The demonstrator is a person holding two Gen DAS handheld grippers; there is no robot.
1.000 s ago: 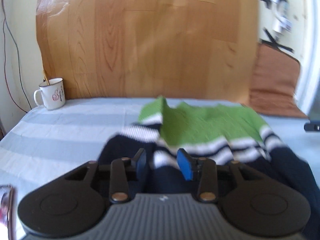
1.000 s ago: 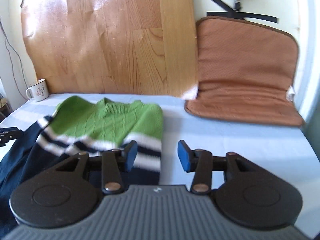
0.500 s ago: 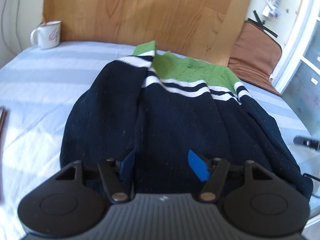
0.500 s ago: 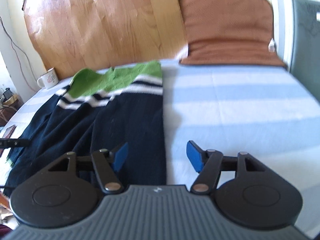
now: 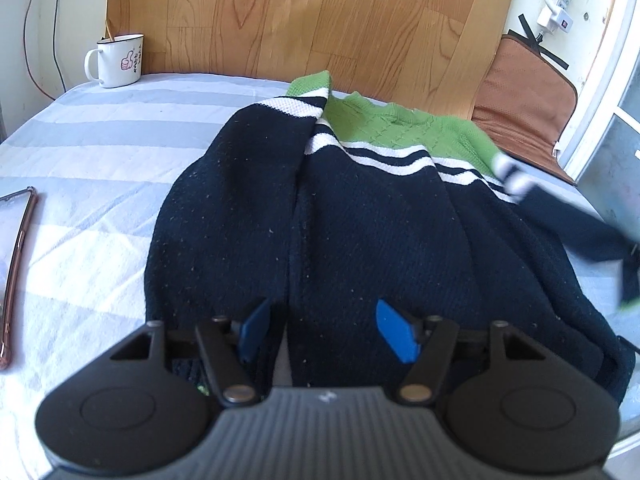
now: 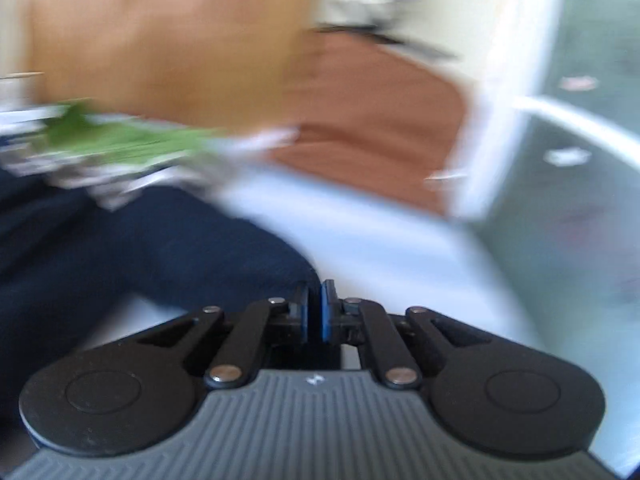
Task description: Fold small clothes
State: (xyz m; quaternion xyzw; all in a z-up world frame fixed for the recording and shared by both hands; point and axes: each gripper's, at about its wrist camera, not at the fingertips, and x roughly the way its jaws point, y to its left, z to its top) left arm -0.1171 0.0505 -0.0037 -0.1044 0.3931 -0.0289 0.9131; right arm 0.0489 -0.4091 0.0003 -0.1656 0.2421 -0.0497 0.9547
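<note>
A small sweater (image 5: 360,208), navy with white stripes and a green top, lies on the striped bed sheet (image 5: 88,168). Its left sleeve is folded over the body. My left gripper (image 5: 320,330) is open, its blue pads over the navy hem. In the left wrist view the right sleeve (image 5: 560,216) is lifted and blurred at the right. My right gripper (image 6: 315,312) is shut on the navy sleeve (image 6: 180,248); that view is motion-blurred.
A white enamel mug (image 5: 118,60) stands at the back left by the wooden board (image 5: 320,20). A phone (image 5: 14,264) lies at the left edge. A brown cushion (image 5: 524,96) leans at the back right, near the bed's right edge.
My right gripper has closed on the right sleeve and is swinging it up and leftward. My left gripper pulled back from the collar to the hem and stays open.
</note>
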